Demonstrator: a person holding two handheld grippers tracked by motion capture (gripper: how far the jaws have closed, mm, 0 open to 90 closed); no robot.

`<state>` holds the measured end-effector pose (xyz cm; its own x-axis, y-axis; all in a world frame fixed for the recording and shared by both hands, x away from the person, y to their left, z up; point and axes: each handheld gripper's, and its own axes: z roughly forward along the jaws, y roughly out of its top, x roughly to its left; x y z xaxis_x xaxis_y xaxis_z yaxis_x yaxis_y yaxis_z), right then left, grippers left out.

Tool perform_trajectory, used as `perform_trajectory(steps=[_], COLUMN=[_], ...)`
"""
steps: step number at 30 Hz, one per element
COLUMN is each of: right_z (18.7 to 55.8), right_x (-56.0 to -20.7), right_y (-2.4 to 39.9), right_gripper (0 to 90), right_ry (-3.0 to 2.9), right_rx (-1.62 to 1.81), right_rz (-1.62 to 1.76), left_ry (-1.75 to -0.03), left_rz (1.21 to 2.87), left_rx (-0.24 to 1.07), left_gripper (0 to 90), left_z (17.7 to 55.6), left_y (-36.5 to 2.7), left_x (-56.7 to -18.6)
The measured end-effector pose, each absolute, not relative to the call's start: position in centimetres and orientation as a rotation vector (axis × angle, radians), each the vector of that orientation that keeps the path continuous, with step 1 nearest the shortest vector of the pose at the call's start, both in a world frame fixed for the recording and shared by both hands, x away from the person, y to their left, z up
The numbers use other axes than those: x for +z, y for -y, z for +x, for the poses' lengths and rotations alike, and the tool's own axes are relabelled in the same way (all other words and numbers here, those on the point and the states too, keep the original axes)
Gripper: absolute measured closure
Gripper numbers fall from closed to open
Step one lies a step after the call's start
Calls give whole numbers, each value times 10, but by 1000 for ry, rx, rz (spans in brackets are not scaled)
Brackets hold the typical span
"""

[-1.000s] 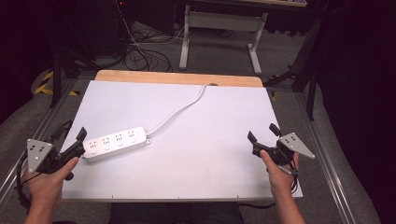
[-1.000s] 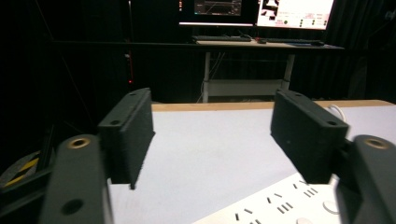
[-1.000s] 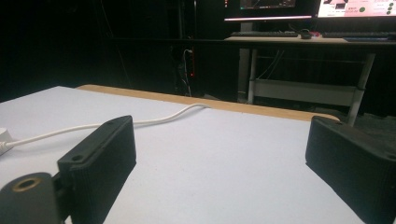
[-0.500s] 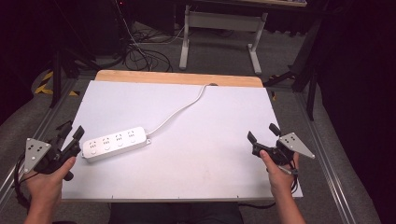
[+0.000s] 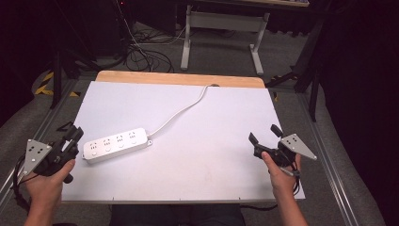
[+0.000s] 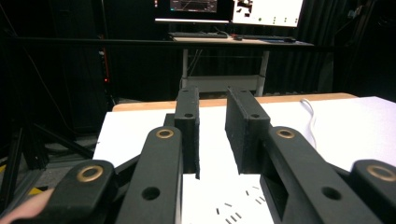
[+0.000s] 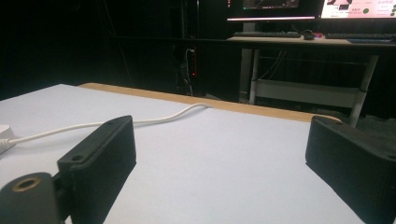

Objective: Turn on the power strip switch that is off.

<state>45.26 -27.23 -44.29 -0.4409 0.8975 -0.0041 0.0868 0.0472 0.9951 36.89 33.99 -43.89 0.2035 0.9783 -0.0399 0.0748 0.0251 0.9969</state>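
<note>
Two black grippers, left gripper (image 5: 70, 140) and right gripper (image 5: 264, 137), are each topped by a grey three-cornered plate, fitted with brass-ringed jaw pivots and trailed by dark cables.

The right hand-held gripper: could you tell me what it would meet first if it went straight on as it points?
Probably nothing on the table: ahead of the right hand-held gripper lies bare white board; the cable runs off to one side.

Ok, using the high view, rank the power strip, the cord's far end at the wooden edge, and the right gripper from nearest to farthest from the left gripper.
1. Power strip: just right of the left gripper, not between its jaws.
2. Cord's far end: up at the table's back edge, centre.
3. Right gripper: across the table, at the right side.
</note>
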Motion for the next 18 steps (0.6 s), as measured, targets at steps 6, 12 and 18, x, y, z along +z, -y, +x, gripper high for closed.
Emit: perform_trajectory(steps=[6,12,18], right_z=[453,453,453], right_x=[-443,-443,-443], right_y=[272,272,272], right_gripper=[93,95,96], right_ry=[-1626,-1628,-1627], right_rx=[1468,1470,1468], right_rz=[1012,1010,1011], left_ry=[-1115,-1106,-1107], left_rz=[1359,1388,1417], left_rx=[986,984,976], left_gripper=[806,841,874], left_z=[369,368,369], left_y=[-339,-337,-336], left_x=[-438,-437,-436])
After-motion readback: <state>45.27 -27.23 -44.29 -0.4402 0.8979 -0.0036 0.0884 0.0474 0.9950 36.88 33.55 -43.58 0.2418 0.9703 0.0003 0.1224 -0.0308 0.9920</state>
